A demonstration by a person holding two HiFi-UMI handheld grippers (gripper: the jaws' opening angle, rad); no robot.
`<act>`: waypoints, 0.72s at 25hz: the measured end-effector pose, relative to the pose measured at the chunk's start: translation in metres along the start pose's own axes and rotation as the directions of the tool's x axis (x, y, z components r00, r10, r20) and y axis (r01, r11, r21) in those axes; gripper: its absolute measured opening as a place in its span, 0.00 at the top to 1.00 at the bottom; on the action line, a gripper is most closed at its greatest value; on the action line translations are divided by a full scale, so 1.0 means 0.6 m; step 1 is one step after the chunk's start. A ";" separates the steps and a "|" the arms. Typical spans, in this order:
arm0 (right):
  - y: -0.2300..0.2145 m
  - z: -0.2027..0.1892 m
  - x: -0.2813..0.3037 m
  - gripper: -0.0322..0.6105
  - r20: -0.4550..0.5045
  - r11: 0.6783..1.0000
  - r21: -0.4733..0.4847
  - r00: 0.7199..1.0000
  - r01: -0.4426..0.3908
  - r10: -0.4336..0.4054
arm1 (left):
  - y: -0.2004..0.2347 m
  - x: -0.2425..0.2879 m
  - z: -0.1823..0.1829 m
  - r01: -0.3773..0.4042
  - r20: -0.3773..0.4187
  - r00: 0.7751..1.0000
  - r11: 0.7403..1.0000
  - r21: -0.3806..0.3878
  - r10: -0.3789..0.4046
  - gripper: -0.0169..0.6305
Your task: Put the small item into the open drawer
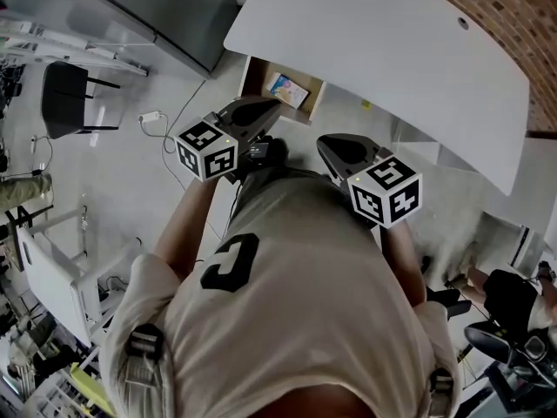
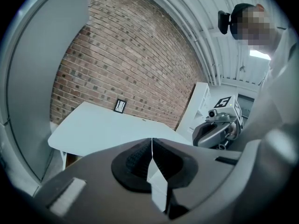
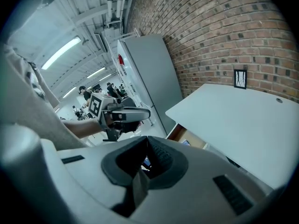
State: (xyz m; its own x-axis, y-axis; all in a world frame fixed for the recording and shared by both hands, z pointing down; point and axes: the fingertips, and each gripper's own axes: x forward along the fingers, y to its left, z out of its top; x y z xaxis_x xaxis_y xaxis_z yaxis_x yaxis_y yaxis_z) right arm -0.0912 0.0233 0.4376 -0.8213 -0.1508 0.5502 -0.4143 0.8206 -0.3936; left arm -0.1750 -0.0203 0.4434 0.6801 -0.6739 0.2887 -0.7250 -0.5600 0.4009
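Note:
Under the white desk (image 1: 383,50) a wooden drawer (image 1: 261,75) stands open. A small colourful flat item (image 1: 288,89) lies inside it. My left gripper (image 1: 271,105) hovers just in front of the drawer, its jaws shut with nothing between them (image 2: 152,143). My right gripper (image 1: 329,144) is to the right of it, a little further from the drawer, also shut and empty (image 3: 147,141). The right gripper view shows the left gripper (image 3: 124,115), the desk (image 3: 243,120) and the open drawer (image 3: 180,135). The left gripper view shows the right gripper (image 2: 217,127) beside the desk (image 2: 103,125).
A brick wall (image 1: 513,16) runs behind the desk. A grey cabinet (image 1: 174,7) stands left of the drawer, a black chair (image 1: 65,98) further left. A white cable with a plug (image 1: 152,117) lies on the floor. White shelving (image 1: 52,273) stands at the lower left.

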 end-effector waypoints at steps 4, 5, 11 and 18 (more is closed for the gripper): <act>0.001 -0.019 -0.032 0.94 0.016 1.000 -0.009 1.000 -0.025 0.025 | -0.047 0.011 -0.008 -0.008 -0.005 1.000 1.000 0.028 0.008 0.96; 0.001 -0.024 -0.040 0.94 0.019 0.999 -0.012 0.999 -0.032 0.032 | -0.058 0.013 -0.010 -0.012 -0.005 1.000 0.999 0.033 0.012 0.96; 0.013 -0.061 -0.077 0.94 0.013 0.995 -0.021 0.995 -0.094 0.095 | -0.118 0.013 -0.024 -0.043 0.003 0.999 0.998 0.035 0.043 0.96; 0.044 -0.102 -0.091 0.94 -0.036 0.980 -0.016 0.980 -0.197 0.197 | -0.158 -0.014 -0.055 -0.116 -0.005 0.993 0.993 0.011 0.116 0.96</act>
State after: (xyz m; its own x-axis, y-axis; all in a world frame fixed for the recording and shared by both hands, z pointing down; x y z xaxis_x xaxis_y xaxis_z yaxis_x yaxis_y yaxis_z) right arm -0.0335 0.0870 0.4421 -0.8723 0.0334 0.4879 -0.2376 0.8430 -0.4825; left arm -0.1081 0.0544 0.4315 0.5919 -0.7317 0.3381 -0.8002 -0.4831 0.3554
